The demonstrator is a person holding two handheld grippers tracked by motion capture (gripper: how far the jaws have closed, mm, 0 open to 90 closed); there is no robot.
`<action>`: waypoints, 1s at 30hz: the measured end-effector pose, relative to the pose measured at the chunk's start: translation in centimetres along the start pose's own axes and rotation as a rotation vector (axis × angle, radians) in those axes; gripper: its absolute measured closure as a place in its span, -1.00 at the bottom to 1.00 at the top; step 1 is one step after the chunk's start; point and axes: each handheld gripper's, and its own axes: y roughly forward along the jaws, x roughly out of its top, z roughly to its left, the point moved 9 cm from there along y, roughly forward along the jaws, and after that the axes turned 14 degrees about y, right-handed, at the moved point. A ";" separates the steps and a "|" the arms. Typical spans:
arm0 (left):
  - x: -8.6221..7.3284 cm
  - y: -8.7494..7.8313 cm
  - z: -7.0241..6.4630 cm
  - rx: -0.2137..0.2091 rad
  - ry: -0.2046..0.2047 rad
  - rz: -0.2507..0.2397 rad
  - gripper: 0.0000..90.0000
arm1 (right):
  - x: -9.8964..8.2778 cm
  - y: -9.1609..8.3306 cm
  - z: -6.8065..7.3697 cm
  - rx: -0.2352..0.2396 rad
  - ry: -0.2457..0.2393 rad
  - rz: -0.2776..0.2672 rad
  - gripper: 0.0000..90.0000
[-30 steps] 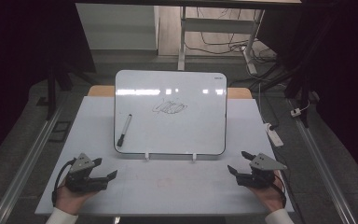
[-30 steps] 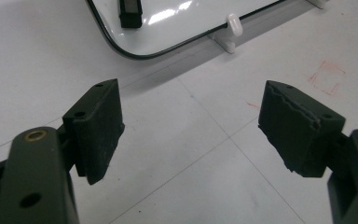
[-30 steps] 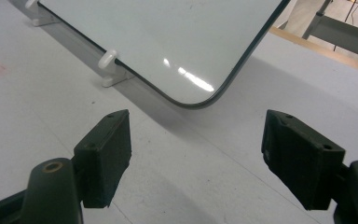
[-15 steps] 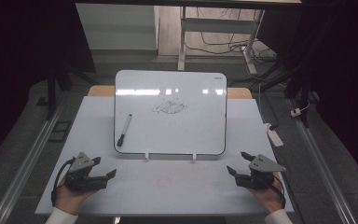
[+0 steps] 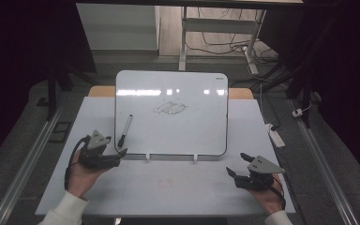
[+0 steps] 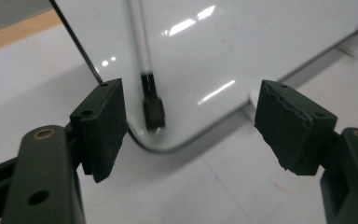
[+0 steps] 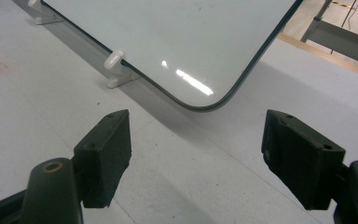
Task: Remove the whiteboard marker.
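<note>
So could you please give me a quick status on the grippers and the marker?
Left hand-held gripper open, jaws just narrowing slightly, nothing between them. Right hand-held gripper open, empty. Marker lying on whiteboard, untouched. Path clear.

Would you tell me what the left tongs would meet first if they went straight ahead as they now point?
Probably the marker: its dark end lies between the open left tongs, on the near corner of the whiteboard. Depth is unclear, so the corner itself might come first.
</note>
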 end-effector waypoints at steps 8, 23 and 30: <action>3.2 2.8 2.1 0.084 0.049 0.035 -0.34 | -0.3 0.2 -0.1 -0.003 0.005 0.008 -0.47; 4.8 5.7 4.1 0.188 0.112 0.105 0.29 | -0.4 0.3 -0.1 -0.016 0.000 0.012 -0.47; 4.8 6.8 4.5 0.186 0.115 0.129 0.48 | -0.4 0.3 0.0 -0.023 0.001 0.010 -0.46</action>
